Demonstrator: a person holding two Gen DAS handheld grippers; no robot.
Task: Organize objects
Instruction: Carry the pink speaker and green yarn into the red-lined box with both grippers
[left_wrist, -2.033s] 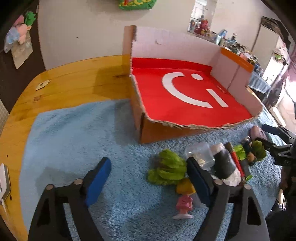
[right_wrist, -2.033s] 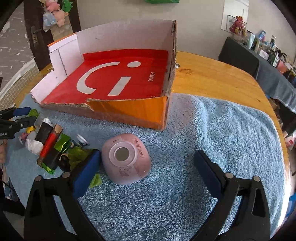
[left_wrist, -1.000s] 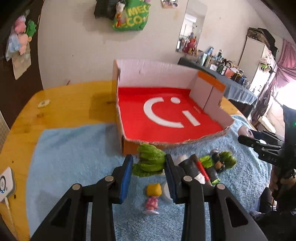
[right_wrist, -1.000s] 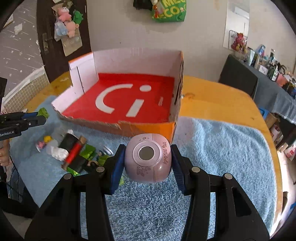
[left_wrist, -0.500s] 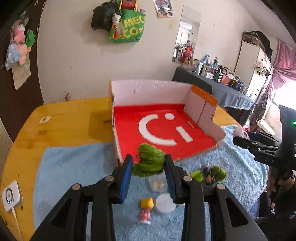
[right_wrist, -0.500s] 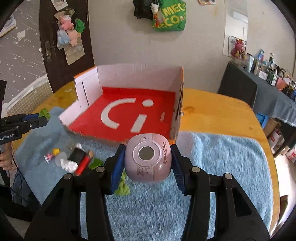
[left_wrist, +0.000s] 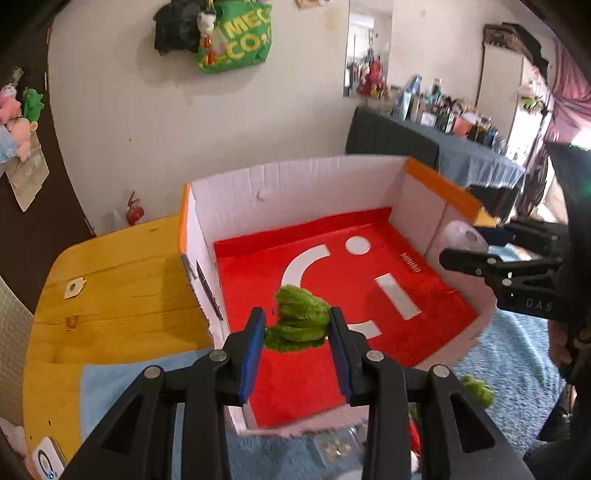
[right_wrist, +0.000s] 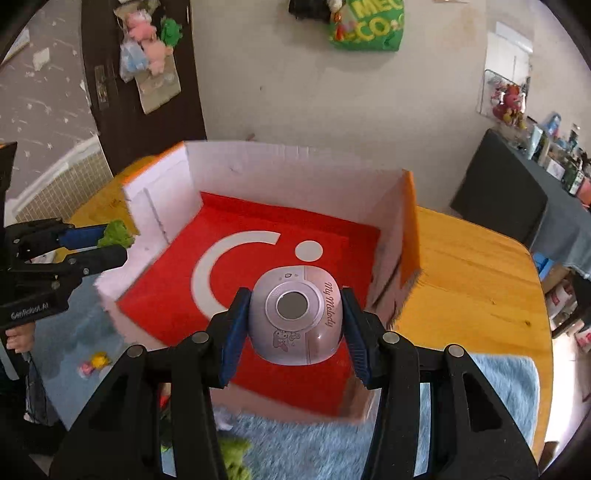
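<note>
Both loads now above box (toys remain below).

You are holding a leafy green toy and a rounded pink gadget lettered "My Melody" above the open cardboard box, whose red floor is showing a white smile.

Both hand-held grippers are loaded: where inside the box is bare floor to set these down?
The whole red floor of the cardboard box is bare, bordered by white walls. The lettuce toy and pink speaker hang above it. The blue towel's front strip is crowded with small toys.
</note>
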